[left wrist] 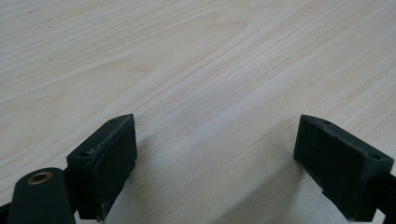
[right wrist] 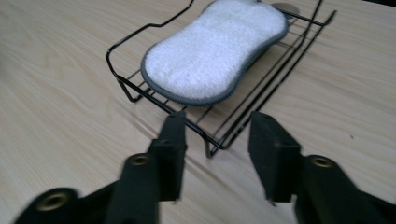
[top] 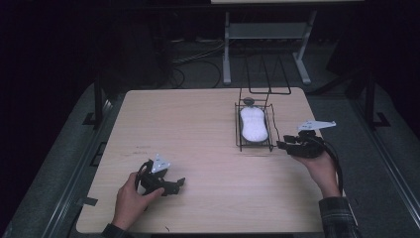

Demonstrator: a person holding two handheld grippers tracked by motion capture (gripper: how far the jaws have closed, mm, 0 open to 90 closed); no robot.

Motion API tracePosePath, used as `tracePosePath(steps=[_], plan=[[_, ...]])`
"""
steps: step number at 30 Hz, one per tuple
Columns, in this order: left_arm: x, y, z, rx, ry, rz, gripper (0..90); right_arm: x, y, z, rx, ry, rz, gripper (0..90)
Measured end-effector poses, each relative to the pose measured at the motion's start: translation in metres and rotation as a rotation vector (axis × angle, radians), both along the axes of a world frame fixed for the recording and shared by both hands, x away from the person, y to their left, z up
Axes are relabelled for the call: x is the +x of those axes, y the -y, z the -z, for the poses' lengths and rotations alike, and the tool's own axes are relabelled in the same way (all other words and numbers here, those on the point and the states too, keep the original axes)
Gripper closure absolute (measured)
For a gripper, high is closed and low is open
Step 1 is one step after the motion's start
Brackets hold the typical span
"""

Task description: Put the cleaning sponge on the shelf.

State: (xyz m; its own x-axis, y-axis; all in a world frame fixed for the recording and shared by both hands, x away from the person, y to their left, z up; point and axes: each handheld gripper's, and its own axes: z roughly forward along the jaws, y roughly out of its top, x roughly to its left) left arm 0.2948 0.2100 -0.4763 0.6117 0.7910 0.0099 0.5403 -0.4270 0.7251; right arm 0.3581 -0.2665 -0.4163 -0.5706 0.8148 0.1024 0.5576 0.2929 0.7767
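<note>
The right gripper [right wrist: 215, 140] is held with jaws spread at the corner of the rack [right wrist: 122, 43] carrying a sponge [right wrist: 215, 49]; the left gripper [left wrist: 215, 154] is held spread over the surface [left wrist: 196, 60].

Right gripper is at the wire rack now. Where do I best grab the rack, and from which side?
Probably the near corner of the wire rack, straight ahead of the right gripper. Its jaws stand open on either side of that corner, and the thin rim wire fits between them. The white sponge lies flat farther in, clear of the corner.

both hands low, left gripper [top: 181, 182] jaws wide apart, right gripper [top: 280, 145] jaws parted.
</note>
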Motion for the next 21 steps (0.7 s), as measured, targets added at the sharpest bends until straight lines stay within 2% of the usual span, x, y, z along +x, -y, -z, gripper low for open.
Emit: tracePosePath(steps=[1,2,6,10,12,18,21], plan=[[0.0,0.0,0.0,0.0,0.0,0.0,12.4,-0.003,0.0,0.0,-0.004,0.009,0.009,51.5],[0.0,0.0,0.0,-0.001,0.0,-0.001,12.4,-0.009,0.001,0.001,-0.015,0.021,0.017,46.6],[0.0,0.0,0.0,-0.001,0.0,-0.001,12.4,-0.021,0.005,0.005,-0.018,0.006,0.037,39.8],[0.0,0.0,0.0,0.001,0.0,0.0,12.4,-0.032,0.008,0.009,-0.01,0.008,0.046,33.9],[0.0,0.0,0.0,0.001,0.001,0.0,12.4,-0.039,0.008,0.011,-0.022,0.008,0.053,30.3],[0.0,0.0,0.0,0.0,0.001,-0.001,12.4,-0.058,0.012,0.017,-0.038,0.019,0.067,26.4],[0.0,0.0,0.0,0.0,0.001,0.0,12.4,-0.07,0.014,0.026,-0.05,0.006,0.076,24.2]])
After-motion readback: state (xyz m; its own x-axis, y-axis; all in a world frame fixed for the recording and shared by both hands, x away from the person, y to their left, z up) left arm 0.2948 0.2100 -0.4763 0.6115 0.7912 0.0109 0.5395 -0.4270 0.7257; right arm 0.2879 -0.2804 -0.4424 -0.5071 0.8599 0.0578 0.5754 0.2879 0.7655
